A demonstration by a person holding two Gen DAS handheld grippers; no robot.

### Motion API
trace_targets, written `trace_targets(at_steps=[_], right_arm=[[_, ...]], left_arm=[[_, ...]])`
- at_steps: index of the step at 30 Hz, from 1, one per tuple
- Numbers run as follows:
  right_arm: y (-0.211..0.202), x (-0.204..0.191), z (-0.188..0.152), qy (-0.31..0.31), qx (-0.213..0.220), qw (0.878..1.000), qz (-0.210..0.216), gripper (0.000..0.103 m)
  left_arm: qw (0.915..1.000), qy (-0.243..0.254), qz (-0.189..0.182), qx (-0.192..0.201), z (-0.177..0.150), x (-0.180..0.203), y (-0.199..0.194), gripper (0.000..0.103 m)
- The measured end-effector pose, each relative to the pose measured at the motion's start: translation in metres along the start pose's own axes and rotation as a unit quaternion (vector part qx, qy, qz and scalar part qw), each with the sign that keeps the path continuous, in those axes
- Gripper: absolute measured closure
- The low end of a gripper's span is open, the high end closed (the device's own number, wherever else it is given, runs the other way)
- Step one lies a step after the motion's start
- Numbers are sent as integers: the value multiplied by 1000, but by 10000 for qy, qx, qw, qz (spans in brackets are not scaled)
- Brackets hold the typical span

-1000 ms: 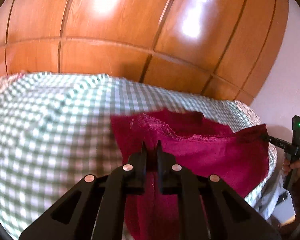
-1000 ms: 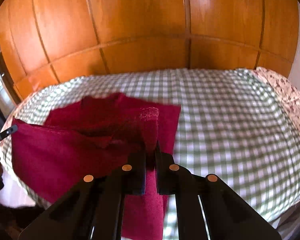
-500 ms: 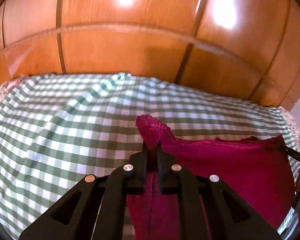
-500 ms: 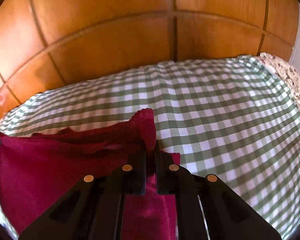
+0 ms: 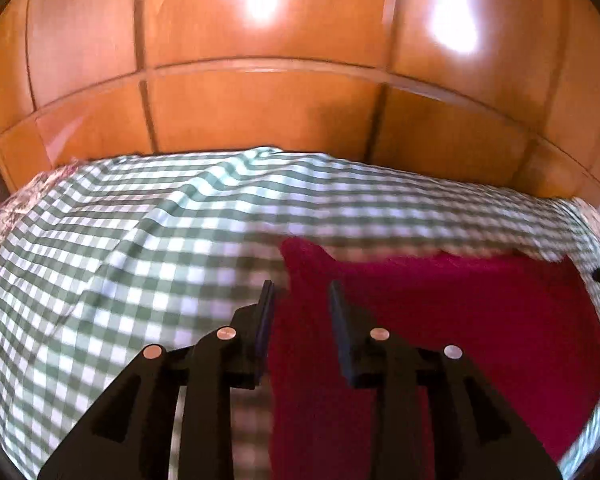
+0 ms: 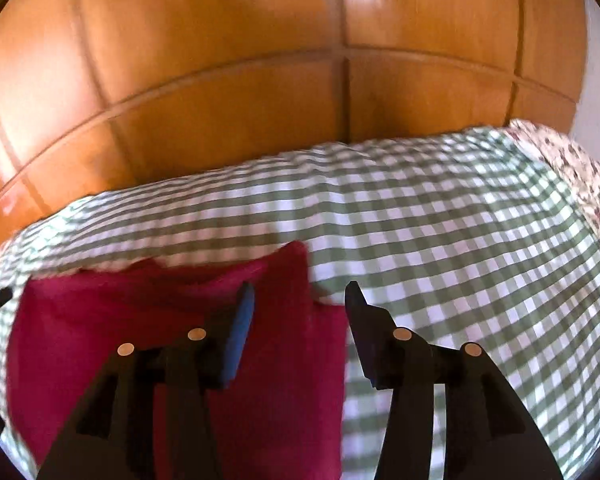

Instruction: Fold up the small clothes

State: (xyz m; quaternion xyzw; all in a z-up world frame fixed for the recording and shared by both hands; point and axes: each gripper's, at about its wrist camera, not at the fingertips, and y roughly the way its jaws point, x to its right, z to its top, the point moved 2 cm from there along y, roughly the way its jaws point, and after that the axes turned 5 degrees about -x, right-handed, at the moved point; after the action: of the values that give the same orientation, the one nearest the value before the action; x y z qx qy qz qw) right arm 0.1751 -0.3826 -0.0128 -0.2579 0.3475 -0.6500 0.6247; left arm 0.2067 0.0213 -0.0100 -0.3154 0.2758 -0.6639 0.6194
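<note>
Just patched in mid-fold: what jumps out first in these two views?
The crimson garment lies on the green checked bedspread, at the right of the left view and the left of the right view. Both grippers, left and right, hang open over its corners. Glossy wooden panels fill the background.

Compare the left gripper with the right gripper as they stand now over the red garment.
The left gripper has a narrower gap between its fingers than the right gripper.
The left gripper sits at the left edge of the red garment, with the checked cloth under its left finger; the right gripper sits at the garment's right edge, with checked cloth under its right finger.
Both are open, and neither grips the garment.
</note>
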Motion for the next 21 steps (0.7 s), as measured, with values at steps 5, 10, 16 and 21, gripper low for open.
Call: trace_targets(at_steps=[5, 10, 16, 21], right_arm=[[-4, -65, -25, -908, -175, 9941, 559, 57], [53, -118, -12, -1264, -589, 9880, 671, 57], [110, -119, 16, -800, -847, 9932, 80, 55], [89, -115, 12, -796, -731, 9941, -4, 47]], left_arm=[[9989, 446, -81, -117, -45, 26, -11, 76], [9987, 380, 23, -347, -61, 31, -1, 71], [9980, -129, -220, -580, -61, 16, 16, 66], [9978, -304, -247, -541, -64, 13, 2, 66]])
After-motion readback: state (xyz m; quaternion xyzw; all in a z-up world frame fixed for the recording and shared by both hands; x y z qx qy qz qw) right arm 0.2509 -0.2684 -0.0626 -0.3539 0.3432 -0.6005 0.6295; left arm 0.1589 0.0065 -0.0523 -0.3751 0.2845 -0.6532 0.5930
